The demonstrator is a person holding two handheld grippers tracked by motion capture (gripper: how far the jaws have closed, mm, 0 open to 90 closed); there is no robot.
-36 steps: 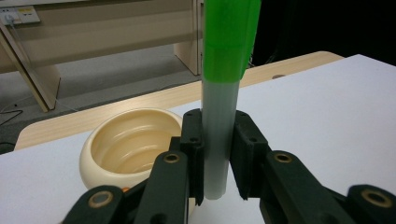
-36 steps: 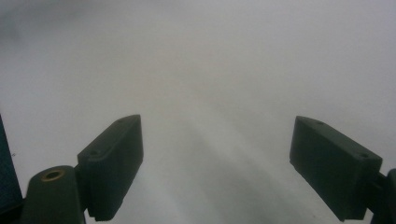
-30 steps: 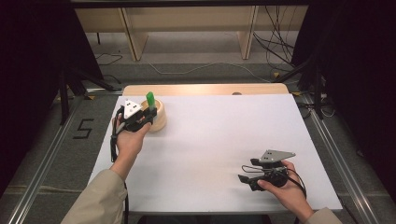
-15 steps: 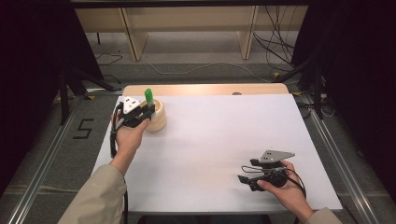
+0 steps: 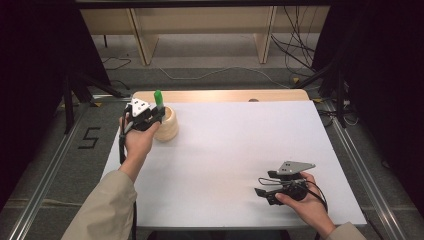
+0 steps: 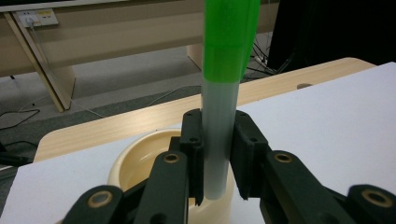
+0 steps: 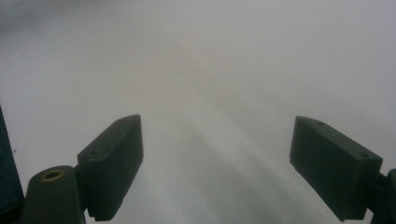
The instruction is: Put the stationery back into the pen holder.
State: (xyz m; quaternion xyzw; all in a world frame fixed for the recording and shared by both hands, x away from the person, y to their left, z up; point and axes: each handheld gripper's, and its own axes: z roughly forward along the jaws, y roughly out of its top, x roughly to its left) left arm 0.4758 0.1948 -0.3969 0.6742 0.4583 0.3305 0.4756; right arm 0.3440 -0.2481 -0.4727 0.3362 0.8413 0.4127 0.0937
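- A marker point(image 6: 220, 116) with a pale grey barrel and a bright green cap stands upright, pinched between the jaws of the left gripper point(image 6: 218, 149); its lower end hangs just above the rim of a cream bowl point(image 6: 135, 161).
- From the high view, the marker's point(image 5: 158, 98) green cap rises above the left gripper point(image 5: 150, 116) at the far left corner of the white table point(image 5: 240, 150), right at the bowl point(image 5: 169, 127).
- The right gripper point(image 5: 265, 186) rests low at the near right, well apart from the bowl, jaws spread wide and holding nothing.
- In its own view the right gripper point(image 7: 217, 163) looks onto bare white tabletop point(image 7: 210, 70).
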